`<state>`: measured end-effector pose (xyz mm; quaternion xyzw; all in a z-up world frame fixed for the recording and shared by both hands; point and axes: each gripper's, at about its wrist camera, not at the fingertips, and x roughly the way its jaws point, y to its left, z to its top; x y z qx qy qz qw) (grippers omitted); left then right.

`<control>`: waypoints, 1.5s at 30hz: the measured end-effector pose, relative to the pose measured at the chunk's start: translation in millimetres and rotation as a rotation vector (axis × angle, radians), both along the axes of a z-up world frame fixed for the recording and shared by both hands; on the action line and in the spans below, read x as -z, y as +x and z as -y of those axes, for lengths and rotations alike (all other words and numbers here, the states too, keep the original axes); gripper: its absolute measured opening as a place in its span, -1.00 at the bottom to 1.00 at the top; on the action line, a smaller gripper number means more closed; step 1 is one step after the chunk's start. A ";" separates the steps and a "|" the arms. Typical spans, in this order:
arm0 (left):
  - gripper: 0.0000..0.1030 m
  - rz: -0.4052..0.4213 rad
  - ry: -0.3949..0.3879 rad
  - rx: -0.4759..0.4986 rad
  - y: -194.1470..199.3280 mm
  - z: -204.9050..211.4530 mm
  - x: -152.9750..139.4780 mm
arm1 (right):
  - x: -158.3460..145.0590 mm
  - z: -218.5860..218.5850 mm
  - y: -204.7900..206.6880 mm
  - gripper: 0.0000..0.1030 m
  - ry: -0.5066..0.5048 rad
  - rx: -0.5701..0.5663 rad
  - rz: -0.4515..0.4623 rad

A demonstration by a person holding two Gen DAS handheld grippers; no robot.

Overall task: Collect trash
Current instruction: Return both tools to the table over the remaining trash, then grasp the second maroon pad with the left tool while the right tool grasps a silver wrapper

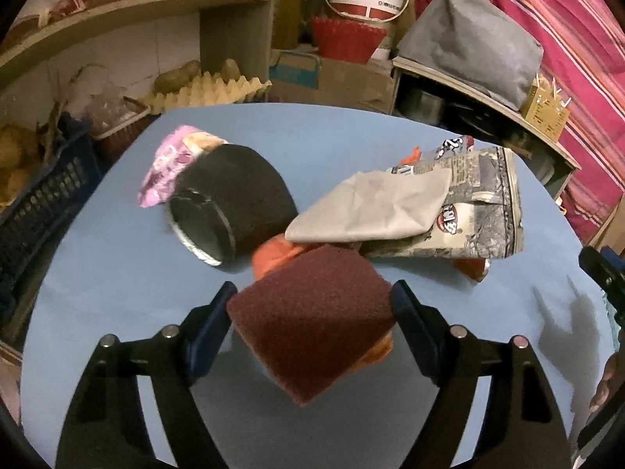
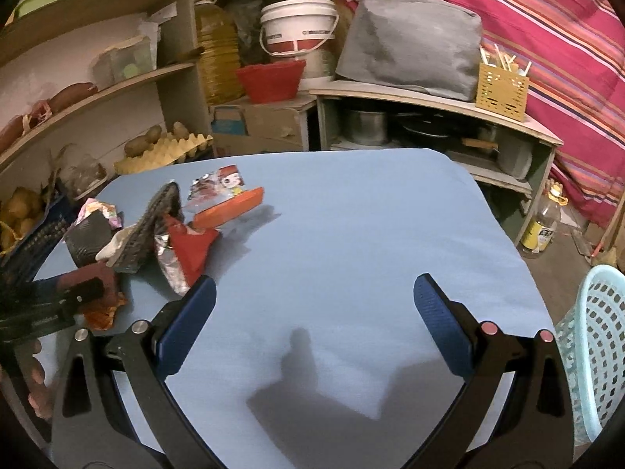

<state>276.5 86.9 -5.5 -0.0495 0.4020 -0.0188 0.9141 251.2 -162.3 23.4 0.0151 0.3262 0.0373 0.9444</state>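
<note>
A maroon scouring sponge [image 1: 312,320] with an orange underside sits tilted between the blue pads of my left gripper [image 1: 314,293], which is shut on it just above the blue table [image 1: 117,273]. Beyond it lies the trash pile: a black roll [image 1: 234,203] on its side, a pink wrapper [image 1: 168,164], a newspaper-print paper bag [image 1: 449,203] and an orange wrapper [image 1: 273,258]. In the right wrist view my right gripper [image 2: 314,281] stands open over bare blue table, with the pile [image 2: 168,234] off to its left. A cartoon-printed wrapper [image 2: 218,187] and a red foil wrapper [image 2: 191,250] lie there.
A pale blue lattice basket [image 2: 593,344] stands past the table's right edge. Shelves with potatoes and egg trays [image 2: 164,148], a dark crate [image 1: 43,195], a white bucket [image 2: 297,27] and a low shelf with pots [image 2: 429,129] ring the far side.
</note>
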 end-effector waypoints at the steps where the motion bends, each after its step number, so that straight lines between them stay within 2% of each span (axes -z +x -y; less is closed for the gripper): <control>1: 0.54 0.005 0.005 -0.002 -2.7 -2.3 -0.9 | 0.1 -3.9 0.2 0.92 -0.002 -0.005 -0.001; 8: 0.54 0.018 0.013 0.010 -19.4 -15.3 -3.0 | 2.1 -22.5 3.4 0.91 0.018 -0.024 -0.018; 9: 0.41 0.026 0.018 0.010 -22.2 -17.4 -4.7 | 1.5 -25.8 3.3 0.92 0.018 -0.029 -0.017; 11: -0.23 0.027 0.041 0.023 -26.2 -20.9 -6.9 | -0.2 -33.4 2.4 0.91 0.012 -0.043 -0.011; 14: -0.22 0.015 0.007 0.015 -28.9 -32.5 -4.6 | -2.4 -45.1 2.6 0.91 0.014 -0.062 -0.007; 17: -0.20 0.013 0.033 -0.012 -31.1 -42.3 -1.3 | -2.7 -57.1 4.8 0.91 0.013 -0.080 -0.010; 19: 0.07 0.013 0.033 -0.020 -34.0 -49.0 -0.5 | -2.3 -67.8 5.8 0.91 0.007 -0.092 -0.010; 20: 0.40 0.020 0.030 -0.029 -36.6 -53.5 -1.9 | -2.9 -70.9 6.4 0.91 0.007 -0.094 -0.009; 21: 0.51 0.032 0.032 -0.039 -39.4 -57.2 -2.9 | -4.3 -77.0 7.1 0.91 0.016 -0.099 -0.004; 24: 0.52 0.040 0.027 -0.034 -44.3 -63.1 -5.0 | -7.4 -92.7 11.3 0.88 0.035 -0.113 -0.005; 28: 0.55 0.031 0.016 -0.020 -43.7 -63.8 -2.7 | -3.4 -112.9 23.9 0.37 0.016 -0.123 -0.037; 30: 0.64 0.040 0.012 -0.005 -44.0 -62.2 -2.1 | 2.2 -119.6 31.4 0.15 0.028 -0.131 -0.061; 32: 0.67 0.059 0.024 0.016 -45.0 -57.1 -1.7 | 7.0 -123.7 36.1 -0.51 0.034 -0.148 -0.081; 33: 0.70 0.075 0.030 0.036 -46.1 -52.7 -1.9 | 8.6 -125.0 36.7 -0.65 0.033 -0.159 -0.087; 35: 0.75 0.088 0.033 0.066 -47.2 -46.2 -1.1 | 8.7 -125.5 35.5 -0.79 0.029 -0.178 -0.086; 38: 0.76 0.095 0.060 0.120 -46.5 -29.9 1.5 | 4.4 -118.9 30.4 -0.88 0.033 -0.189 -0.067; 41: 0.78 0.067 0.089 0.177 -40.6 -14.0 5.9 | -3.7 -102.5 24.2 -0.91 0.040 -0.177 -0.047; 45: 0.78 0.023 0.116 0.208 -29.7 -4.5 13.7 | -8.5 -79.6 18.0 -0.91 0.049 -0.158 -0.044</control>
